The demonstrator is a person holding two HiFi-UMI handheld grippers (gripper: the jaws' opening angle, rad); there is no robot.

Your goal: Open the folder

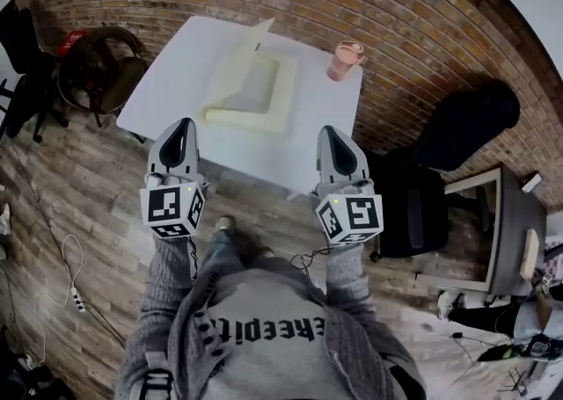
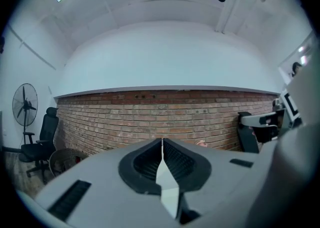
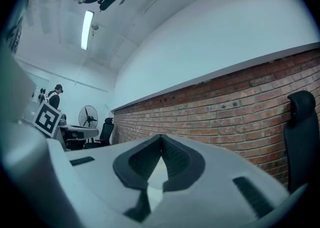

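Observation:
A cream folder (image 1: pixel 255 90) lies on the white table (image 1: pixel 167 82), with one leaf (image 1: pixel 239 54) standing up along its far left side. My left gripper (image 1: pixel 184 124) is held level in the air over the table's near edge, short of the folder, its jaws shut on nothing. My right gripper (image 1: pixel 331 133) hangs level beside it at the table's near right, also shut and empty. In the left gripper view the closed gripper tips (image 2: pixel 162 141) point at a brick wall. The right gripper view shows the same, with its tips (image 3: pixel 160 137) closed. The folder is hidden in both gripper views.
A pink cup (image 1: pixel 346 60) stands at the table's far right corner. A black office chair (image 1: pixel 457 134) and a desk (image 1: pixel 508 231) stand to the right, and a round wicker chair (image 1: pixel 101 69) to the left. A power strip (image 1: pixel 77 301) lies on the wooden floor.

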